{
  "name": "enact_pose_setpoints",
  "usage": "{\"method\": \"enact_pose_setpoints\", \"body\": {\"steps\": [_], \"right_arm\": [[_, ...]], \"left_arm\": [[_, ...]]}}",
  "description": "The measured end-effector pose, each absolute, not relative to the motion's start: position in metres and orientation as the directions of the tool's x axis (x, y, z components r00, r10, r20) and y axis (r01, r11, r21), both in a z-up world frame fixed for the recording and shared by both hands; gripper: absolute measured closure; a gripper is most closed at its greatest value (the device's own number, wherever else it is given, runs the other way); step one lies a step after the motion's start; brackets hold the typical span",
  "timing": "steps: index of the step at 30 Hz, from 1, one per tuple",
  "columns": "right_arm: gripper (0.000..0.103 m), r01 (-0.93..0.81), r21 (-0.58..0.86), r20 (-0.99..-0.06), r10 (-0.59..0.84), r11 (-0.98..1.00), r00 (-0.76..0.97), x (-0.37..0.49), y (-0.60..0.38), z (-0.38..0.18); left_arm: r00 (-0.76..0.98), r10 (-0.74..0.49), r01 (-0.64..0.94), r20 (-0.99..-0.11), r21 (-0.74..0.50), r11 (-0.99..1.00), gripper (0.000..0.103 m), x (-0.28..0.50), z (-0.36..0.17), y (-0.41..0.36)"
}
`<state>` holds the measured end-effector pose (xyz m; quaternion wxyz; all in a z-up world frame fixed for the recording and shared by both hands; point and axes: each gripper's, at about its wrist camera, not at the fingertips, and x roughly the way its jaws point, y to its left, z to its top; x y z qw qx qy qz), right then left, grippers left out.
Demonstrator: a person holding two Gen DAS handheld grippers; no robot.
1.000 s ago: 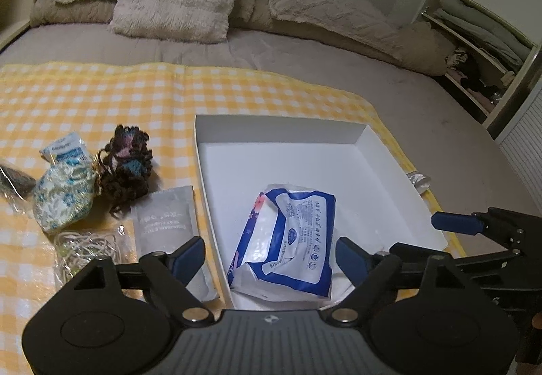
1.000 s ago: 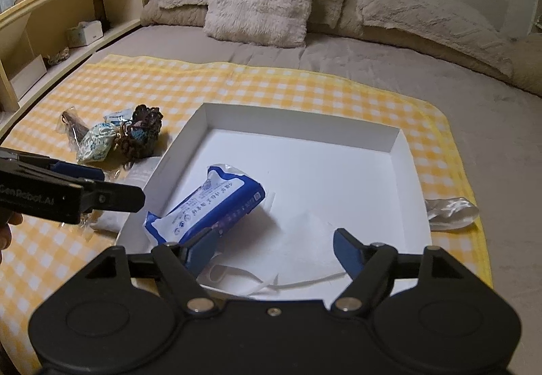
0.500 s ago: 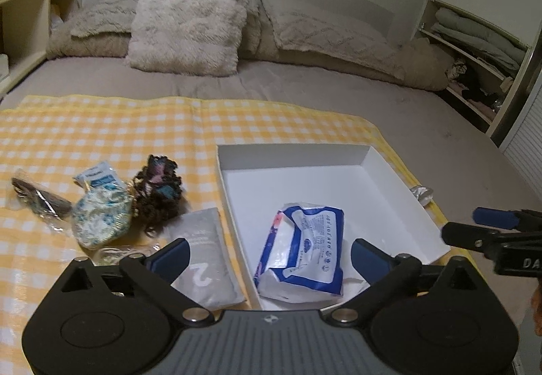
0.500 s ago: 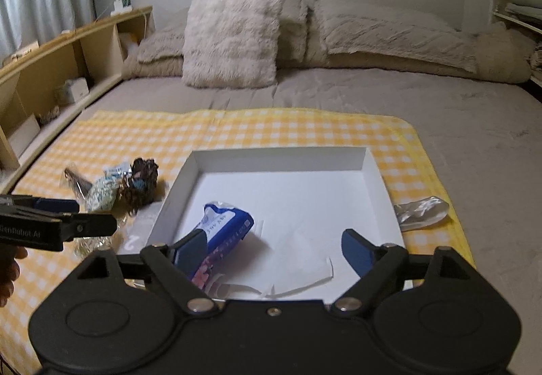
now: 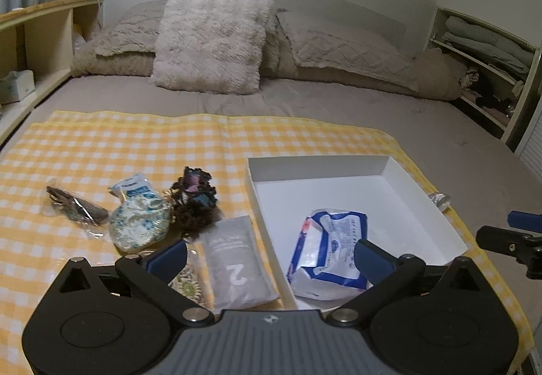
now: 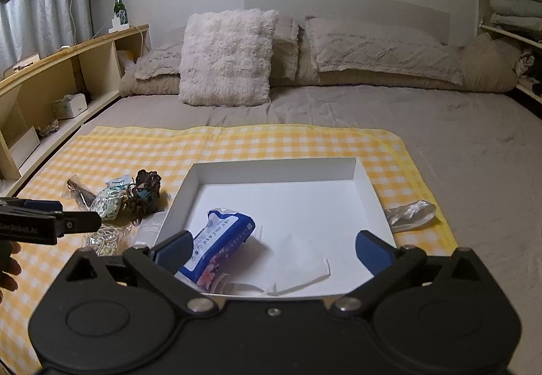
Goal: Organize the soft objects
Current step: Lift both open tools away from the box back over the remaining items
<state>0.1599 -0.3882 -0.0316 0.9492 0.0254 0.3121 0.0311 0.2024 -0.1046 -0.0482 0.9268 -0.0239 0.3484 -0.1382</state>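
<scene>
A white shallow box point(image 5: 382, 168) point(image 6: 281, 172) sits on a yellow checked cloth on the bed. Inside lie a blue-white tissue pack point(image 5: 330, 251) point(image 6: 220, 244) and a white face mask point(image 6: 298, 268). Left of the box lie a grey sachet marked 2 point(image 5: 235, 268), a dark knitted scrunchie point(image 5: 194, 202) point(image 6: 145, 194), a floral pouch point(image 5: 140, 222), a small blue packet point(image 5: 130, 185) and a bagged dark item point(image 5: 73, 207). My left gripper point(image 5: 269, 255) is open and empty, held back above the near edge. My right gripper point(image 6: 274, 246) is open and empty over the box's near side.
A silvery wrapper point(image 6: 410, 214) lies on the cloth right of the box. Pillows point(image 5: 210, 43) line the bed head. A wooden shelf point(image 6: 50, 87) runs along the left, another shelf with folded linen point(image 5: 484, 46) on the right.
Both grippers have pulled back and up from the box, so the view has widened. The tissue pack stays in the box. Both jaws stay open.
</scene>
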Motion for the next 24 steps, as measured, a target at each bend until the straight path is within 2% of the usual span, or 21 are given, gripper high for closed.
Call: {"method": "enact_pose_setpoints", "body": {"steps": [24], "right_arm": [[0.000,-0.111,0.058,-0.554,0.125,0.992,0.823,0.176,-0.342,-0.024]], "left_arm": [[0.785,-0.189,0.174,-0.590,-0.083,0.981,0.000,0.197,-0.030,-0.052]]}}
